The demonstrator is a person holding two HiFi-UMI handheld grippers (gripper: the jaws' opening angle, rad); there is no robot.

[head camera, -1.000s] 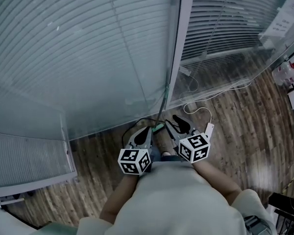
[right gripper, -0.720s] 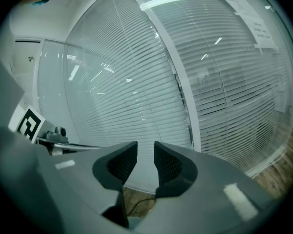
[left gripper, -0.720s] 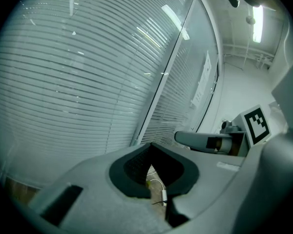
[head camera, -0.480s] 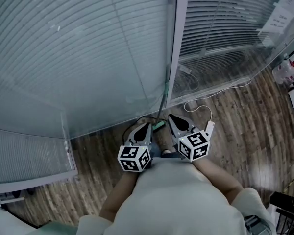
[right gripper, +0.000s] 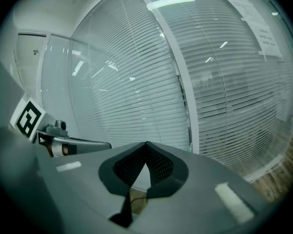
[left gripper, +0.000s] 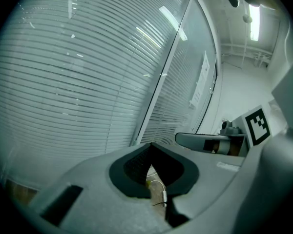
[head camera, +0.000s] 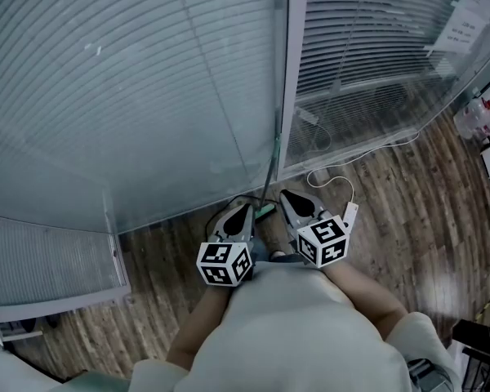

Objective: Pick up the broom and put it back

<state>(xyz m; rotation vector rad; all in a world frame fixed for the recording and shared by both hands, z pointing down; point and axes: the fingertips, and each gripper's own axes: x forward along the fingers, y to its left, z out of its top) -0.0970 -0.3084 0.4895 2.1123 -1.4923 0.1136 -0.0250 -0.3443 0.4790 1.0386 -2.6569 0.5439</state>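
The broom (head camera: 273,166) is a thin pole with a green piece at its foot. It stands upright against the white frame post (head camera: 290,72) of the glass wall. My left gripper (head camera: 243,211) is shut just left of the broom's foot, with nothing between its jaws (left gripper: 151,145). My right gripper (head camera: 287,195) is shut just right of the foot, also with nothing in it (right gripper: 146,145). Neither gripper touches the pole. Most of the broom's head is hidden behind the grippers.
Glass panes with blinds (head camera: 147,80) fill the space ahead. A white cable (head camera: 331,180) with an adapter (head camera: 350,214) lies on the wooden floor at the right. A black cable (head camera: 219,209) loops by the left gripper. A low white unit (head camera: 49,272) stands at the left.
The right gripper's jaws stood apart beside the broom a second ago and are now closed with nothing in them. The broom stays leaning on the post. The left gripper has not moved.
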